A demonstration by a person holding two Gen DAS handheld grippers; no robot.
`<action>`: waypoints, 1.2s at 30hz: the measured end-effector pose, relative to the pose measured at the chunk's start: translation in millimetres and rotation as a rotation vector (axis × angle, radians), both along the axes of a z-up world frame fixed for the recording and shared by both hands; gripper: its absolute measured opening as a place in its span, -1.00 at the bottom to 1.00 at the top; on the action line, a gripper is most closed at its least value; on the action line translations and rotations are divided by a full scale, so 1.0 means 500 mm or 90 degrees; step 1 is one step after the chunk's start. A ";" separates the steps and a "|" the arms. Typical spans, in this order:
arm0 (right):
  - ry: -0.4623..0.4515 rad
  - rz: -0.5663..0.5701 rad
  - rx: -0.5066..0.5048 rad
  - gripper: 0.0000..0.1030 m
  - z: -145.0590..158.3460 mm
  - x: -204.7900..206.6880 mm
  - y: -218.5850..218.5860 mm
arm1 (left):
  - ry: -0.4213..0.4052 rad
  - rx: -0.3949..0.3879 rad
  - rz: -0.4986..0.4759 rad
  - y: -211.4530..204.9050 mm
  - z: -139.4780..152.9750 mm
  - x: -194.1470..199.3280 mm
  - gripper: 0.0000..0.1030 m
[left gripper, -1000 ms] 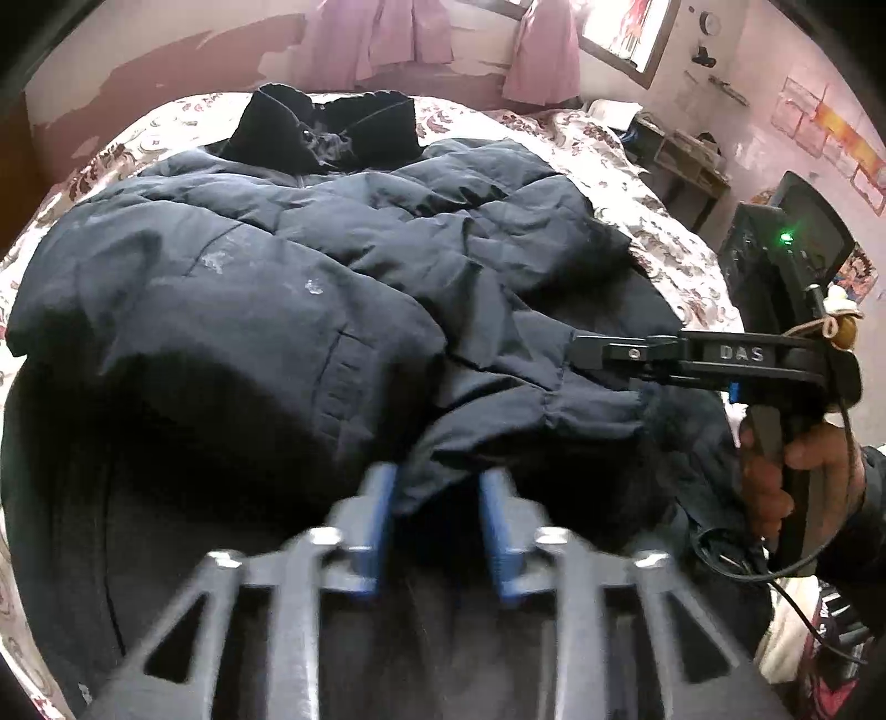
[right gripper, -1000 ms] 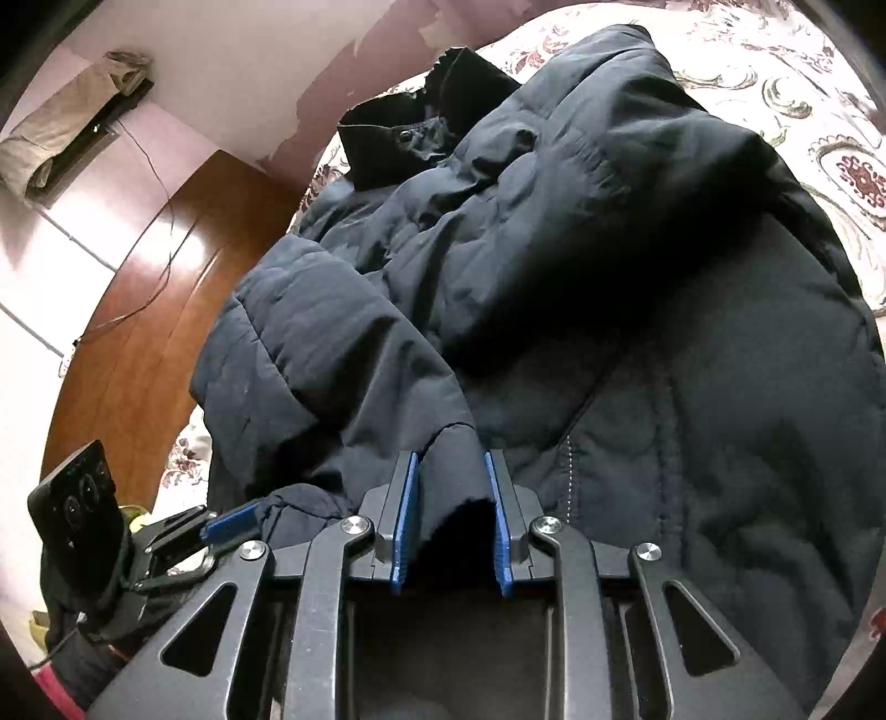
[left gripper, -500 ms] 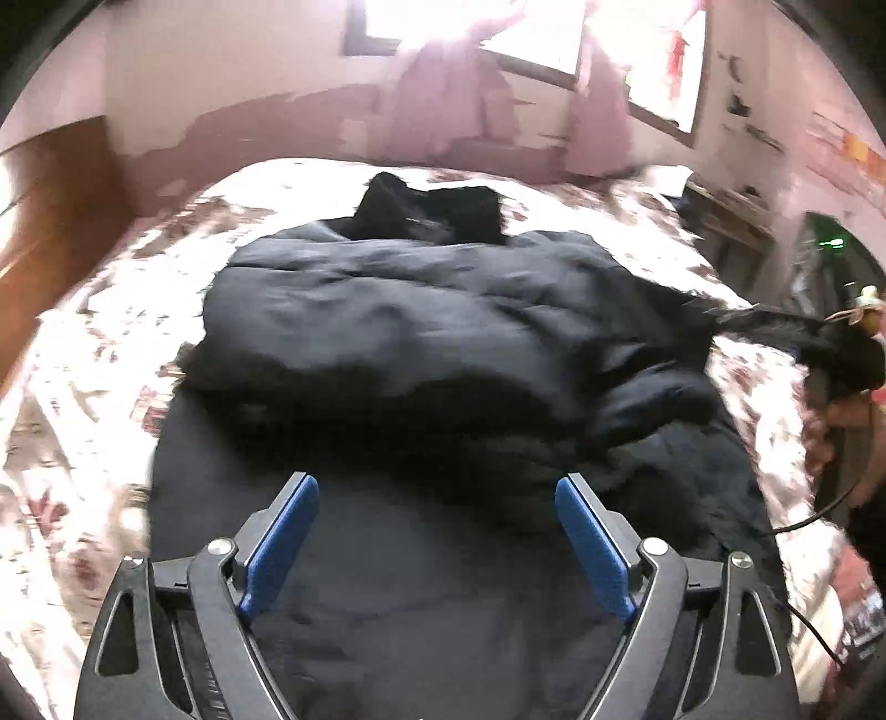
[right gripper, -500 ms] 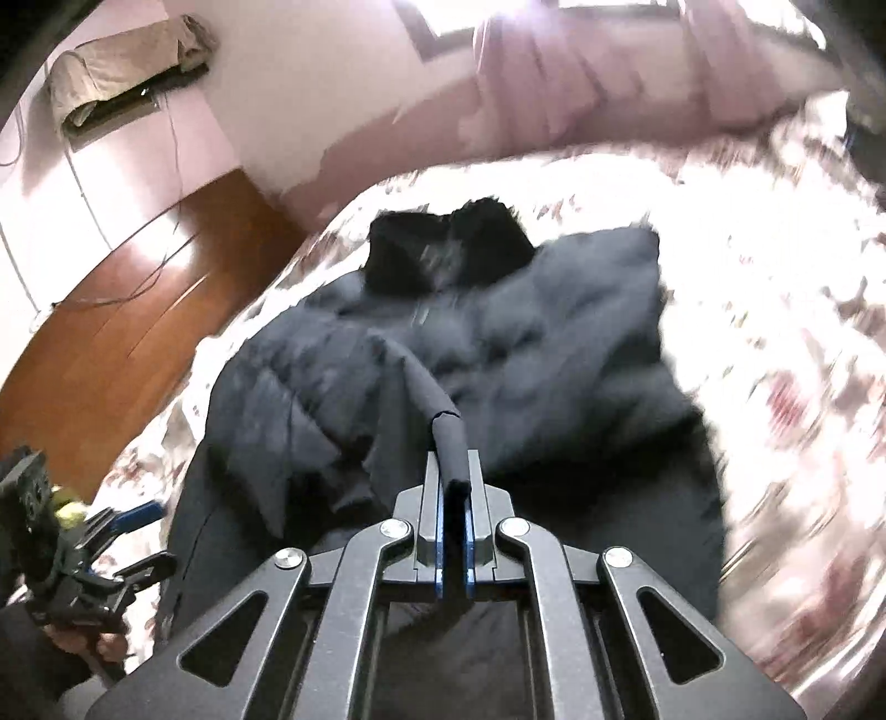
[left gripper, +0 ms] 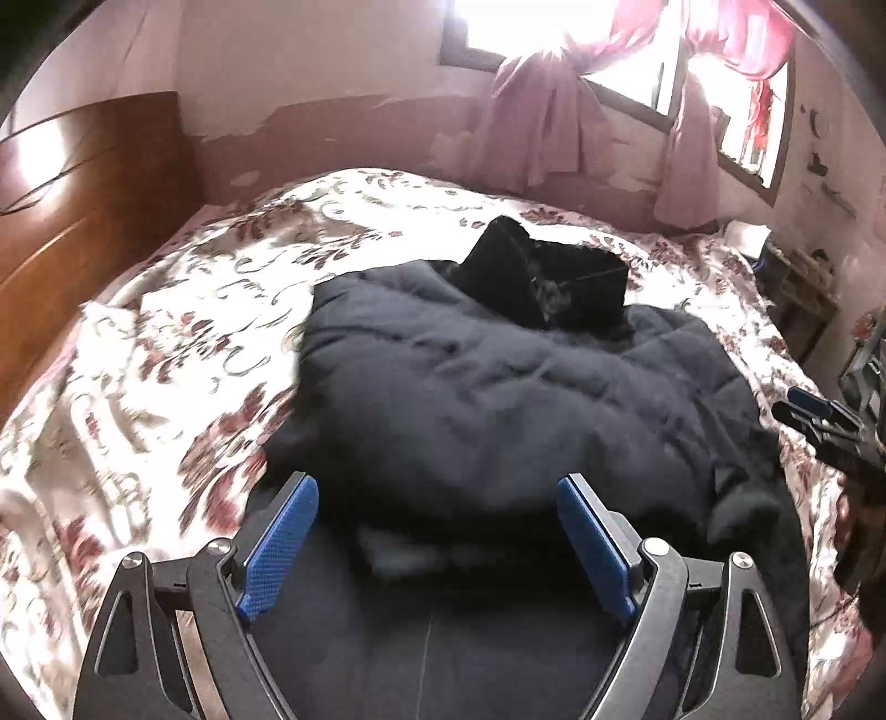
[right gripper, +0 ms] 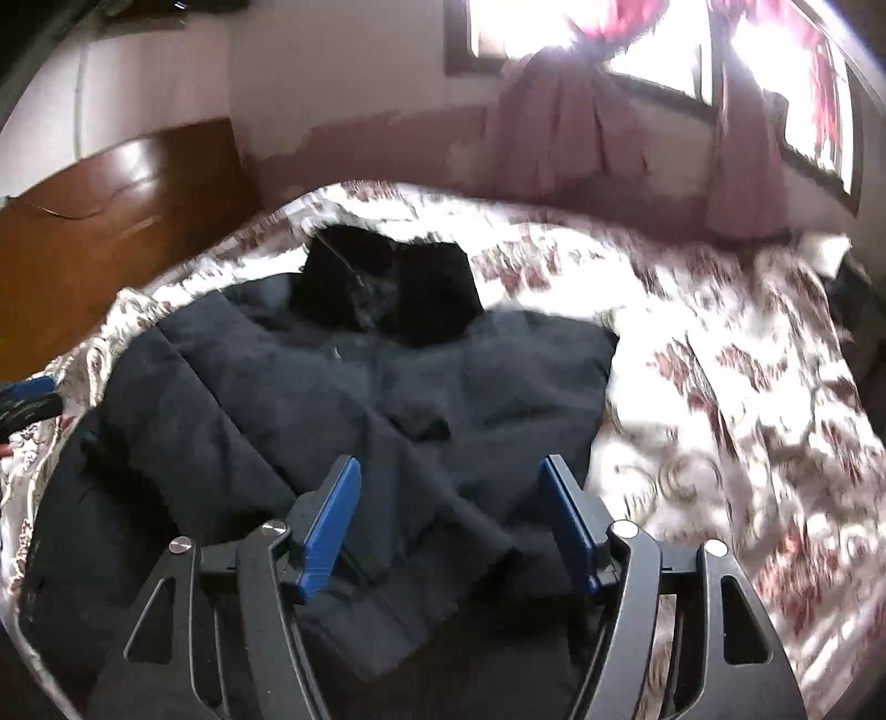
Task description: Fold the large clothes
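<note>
Navy-blue quilted fabric fills the middle of both views: a large padded winter jacket (left gripper: 515, 410) is laid out on a bed (left gripper: 183, 354) covered with a white spread printed in dark red flowers. The jacket's black stand-up collar (left gripper: 548, 277) is seen at the far end, toward the window wall, and a sleeve (right gripper: 354, 443) is folded diagonally across the chest, its cuff end lying below the right hand-held gripper (right gripper: 451, 518).

The left hand-held gripper (left gripper: 437, 531) is held above the jacket's near hem with its blue-padded fingers (left gripper: 277, 548) spread wide and nothing caught between them; the garment is released. The right hand-held gripper has just been opening, its blue pads (right gripper: 329, 526) now parted, with the sleeve fabric seen under them but not pinched. In the left wrist view the right hand-held gripper is also glimpsed at the far right edge (left gripper: 819, 421), beside the bed; in the right wrist view a blue tip of the left one shows at the far left edge (right gripper: 25, 390).

A brown wooden headboard (left gripper: 83, 210) is seen at the left of the bed. Pink curtains (left gripper: 542, 127) are tied back at a bright window (right gripper: 526, 27), above a wall with peeling paint (left gripper: 343, 127). Both views are softened by motion blur.
</note>
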State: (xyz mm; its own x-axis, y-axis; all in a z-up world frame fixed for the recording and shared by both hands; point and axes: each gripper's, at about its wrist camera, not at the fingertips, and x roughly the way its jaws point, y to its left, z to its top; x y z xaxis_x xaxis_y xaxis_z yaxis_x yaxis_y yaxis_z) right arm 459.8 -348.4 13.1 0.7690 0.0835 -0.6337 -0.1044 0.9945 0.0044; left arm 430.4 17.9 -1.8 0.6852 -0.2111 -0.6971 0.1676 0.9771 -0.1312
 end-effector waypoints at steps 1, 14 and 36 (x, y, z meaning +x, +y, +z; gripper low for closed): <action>-0.007 0.033 0.008 0.20 0.002 0.009 0.012 | 0.000 -0.010 -0.017 -0.008 -0.003 0.019 0.69; 0.184 0.216 0.066 -0.42 -0.164 0.128 0.092 | 0.104 0.117 -0.161 -0.160 -0.138 0.154 0.69; 0.311 0.192 0.116 0.04 -0.087 0.239 0.049 | 0.206 0.084 -0.211 -0.147 -0.045 0.318 0.77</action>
